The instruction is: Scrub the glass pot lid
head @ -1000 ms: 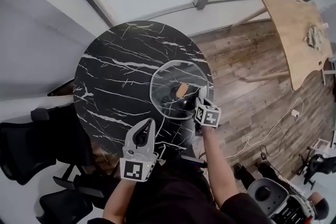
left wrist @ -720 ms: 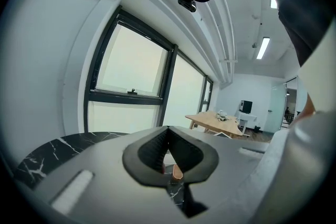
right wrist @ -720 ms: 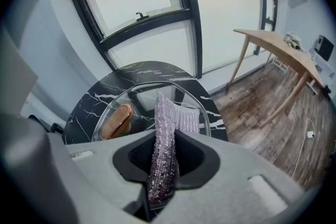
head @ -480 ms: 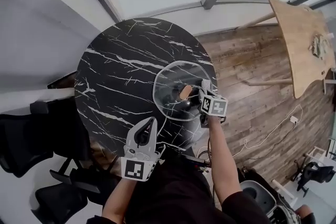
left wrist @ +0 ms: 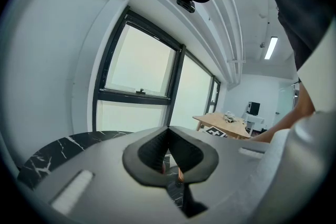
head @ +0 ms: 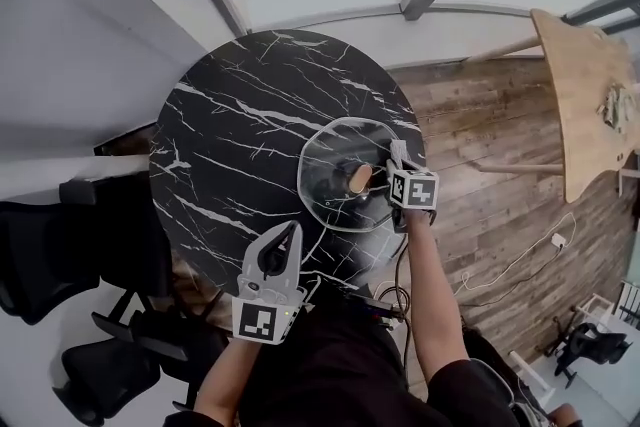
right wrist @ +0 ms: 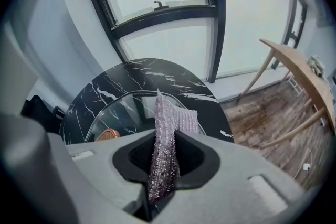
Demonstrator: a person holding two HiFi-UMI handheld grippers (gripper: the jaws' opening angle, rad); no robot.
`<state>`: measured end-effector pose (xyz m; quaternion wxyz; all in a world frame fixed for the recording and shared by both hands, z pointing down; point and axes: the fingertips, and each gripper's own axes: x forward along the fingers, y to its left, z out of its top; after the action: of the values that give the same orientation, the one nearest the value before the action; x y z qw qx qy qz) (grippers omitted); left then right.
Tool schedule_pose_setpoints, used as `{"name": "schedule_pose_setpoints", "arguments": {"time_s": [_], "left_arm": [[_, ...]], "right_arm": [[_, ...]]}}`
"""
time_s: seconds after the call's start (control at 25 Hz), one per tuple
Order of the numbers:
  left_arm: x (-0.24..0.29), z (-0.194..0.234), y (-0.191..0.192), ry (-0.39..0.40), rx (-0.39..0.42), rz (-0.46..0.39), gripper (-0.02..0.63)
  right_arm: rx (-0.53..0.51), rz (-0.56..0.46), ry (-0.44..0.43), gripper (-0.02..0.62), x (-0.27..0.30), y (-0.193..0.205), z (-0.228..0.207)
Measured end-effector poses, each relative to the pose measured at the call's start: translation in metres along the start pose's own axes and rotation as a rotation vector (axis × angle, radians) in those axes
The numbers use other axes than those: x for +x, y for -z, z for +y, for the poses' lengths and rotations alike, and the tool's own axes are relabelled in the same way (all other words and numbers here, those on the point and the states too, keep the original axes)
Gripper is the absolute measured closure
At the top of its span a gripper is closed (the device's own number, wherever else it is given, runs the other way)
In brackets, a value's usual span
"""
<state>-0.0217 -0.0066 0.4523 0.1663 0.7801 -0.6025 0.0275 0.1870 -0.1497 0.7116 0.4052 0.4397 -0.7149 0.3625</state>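
Table (head: pixel 235 120) round black marble | floor (head: pixel 500 140) wood | right gripper (head: pixel 397 158) clenching scrub pad (right wrist: pixel 173 123) | left gripper (head: pixel 283 235) closed

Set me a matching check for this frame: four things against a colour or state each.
Things:
1 lid knob
2 scrub pad
3 left tool
4 table

Colour or state:
A black with white veins
B tan
C clamped in the right tool
D shut, holding nothing

Pairs: 1-B, 2-C, 3-D, 4-A
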Motion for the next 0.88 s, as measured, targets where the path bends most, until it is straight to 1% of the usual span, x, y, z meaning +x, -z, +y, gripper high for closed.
{"name": "schedule_pose_setpoints", "arguments": {"time_s": [0.2, 0.68, 0.8, 0.88], "left_arm": [[-0.004, 0.013, -0.001, -0.024, -0.006, -0.003, 0.603], [-0.022, 0.042, 0.0, -0.077, -0.039, -0.013, 0.603], [-0.027, 0.05, 0.004, -0.092, -0.045, -0.007, 0.603], [-0.031, 0.055, 0.007, -0.101, -0.05, -0.005, 0.603]], "right_arm": [[-0.024, 0.001, -0.01, 0.52, 0.004, -0.008, 0.01], [-0.114, 0.031, -0.101, 0.52, 0.022, -0.031, 0.056], [-0.138, 0.043, -0.103, 0.52, 0.029, -0.038, 0.058], [-0.158, 0.066, -0.087, 0.52, 0.033, -0.043, 0.056]]}}
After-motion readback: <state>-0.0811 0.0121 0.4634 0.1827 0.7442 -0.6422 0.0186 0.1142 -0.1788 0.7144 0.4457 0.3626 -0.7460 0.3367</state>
